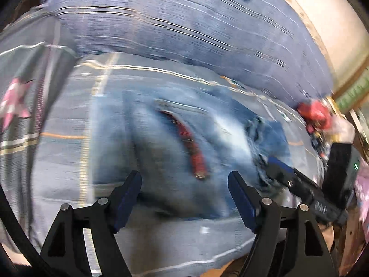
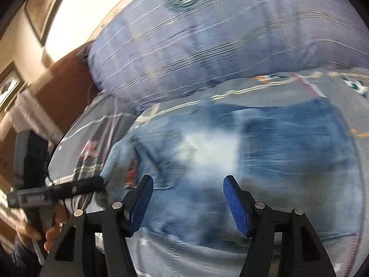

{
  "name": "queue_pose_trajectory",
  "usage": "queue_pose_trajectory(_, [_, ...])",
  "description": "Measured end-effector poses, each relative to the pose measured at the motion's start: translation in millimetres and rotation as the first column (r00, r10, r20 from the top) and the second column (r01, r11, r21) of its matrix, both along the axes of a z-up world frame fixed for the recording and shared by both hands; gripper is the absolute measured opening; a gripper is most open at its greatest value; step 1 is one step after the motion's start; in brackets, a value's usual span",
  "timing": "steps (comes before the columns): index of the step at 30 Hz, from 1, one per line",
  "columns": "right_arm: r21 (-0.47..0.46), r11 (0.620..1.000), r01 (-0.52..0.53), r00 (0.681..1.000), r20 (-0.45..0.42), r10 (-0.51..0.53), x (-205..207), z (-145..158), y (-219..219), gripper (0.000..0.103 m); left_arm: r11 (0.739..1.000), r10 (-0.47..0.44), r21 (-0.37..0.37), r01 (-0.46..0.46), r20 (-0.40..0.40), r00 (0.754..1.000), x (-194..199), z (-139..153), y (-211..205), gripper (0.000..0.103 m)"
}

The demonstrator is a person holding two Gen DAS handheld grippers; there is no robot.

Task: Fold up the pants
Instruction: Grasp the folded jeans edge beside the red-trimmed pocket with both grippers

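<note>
Left wrist view: jeans (image 1: 175, 143), folded compact, are laid flat on the bed (image 1: 64, 138) near a pillow (image 1: 184, 23), ready for finishing. Left hand-held gripper (image 1: 184, 198) and right hand-held gripper (image 2: 188, 202) are spread, empty, above the denim.

Each camera sits on a gripper and looks forward and down, close over the bed. Both see the jeans (image 1: 175, 152) and the pillow (image 1: 184, 23) behind them. The left view shows the right gripper (image 1: 283, 173) at its right edge; the right view shows the left gripper (image 2: 92, 184) at its left edge.
</note>
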State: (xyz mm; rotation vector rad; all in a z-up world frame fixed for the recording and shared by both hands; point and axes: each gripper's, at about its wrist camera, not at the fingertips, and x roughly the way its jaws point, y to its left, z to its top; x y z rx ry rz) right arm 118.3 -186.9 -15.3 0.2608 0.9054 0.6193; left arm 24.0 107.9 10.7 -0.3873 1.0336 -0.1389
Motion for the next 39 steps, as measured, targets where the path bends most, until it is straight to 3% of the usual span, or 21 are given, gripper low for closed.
queue_pose_trajectory(5, [-0.058,0.993,-0.105,0.994,0.016,0.106,-9,-1,44,0.067,0.999,0.035,0.041,-0.034,-0.026,0.999,8,-16,16,0.078])
queue_pose_trajectory(8, [-0.108,0.981,-0.162,0.986,0.014,0.165,-15,-8,71,0.067,0.998,0.025,0.055,-0.018,-0.115,0.993,20,-49,21,0.079])
queue_pose_trajectory(10, [-0.164,0.965,-0.204,0.979,-0.008,0.205,-18,-21,87,0.067,1.000,0.021,0.015,-0.019,-0.154,0.988,24,-67,23,0.079])
queue_pose_trajectory(13, [-0.265,0.940,-0.215,0.975,-0.007,0.221,-26,-33,102,0.068,1.000,0.013,-0.016,-0.015,-0.132,0.991,23,-63,29,0.080])
queue_pose_trajectory(17, [-0.293,0.931,-0.220,0.966,0.069,0.250,-38,-15,113,0.068,0.999,0.029,-0.023,-0.031,-0.102,0.994,24,-52,42,0.080])
queue_pose_trajectory(20, [-0.321,0.910,-0.261,0.941,0.125,0.314,-50,-2,131,0.068,0.998,0.040,-0.035,-0.044,-0.100,0.994,26,-50,52,0.080])
queue_pose_trajectory(23, [-0.320,0.891,-0.323,0.917,0.127,0.378,-58,1,152,0.068,0.997,0.061,-0.033,-0.065,-0.108,0.992,22,-53,61,0.080])
queue_pose_trajectory(27, [-0.333,0.862,-0.384,0.891,0.112,0.440,-66,-9,181,0.068,0.994,0.088,-0.047,-0.094,-0.126,0.988,19,-60,78,0.080])
queue_pose_trajectory(30, [-0.376,0.841,-0.388,0.878,0.126,0.462,-73,-15,196,0.075,0.993,0.100,-0.055,-0.108,-0.128,0.987,19,-60,87,0.080])
queue_pose_trajectory(39, [-0.497,0.773,-0.394,0.835,0.157,0.527,-75,-39,228,0.075,0.989,0.098,-0.098,-0.113,-0.144,0.985,25,-65,96,0.080])
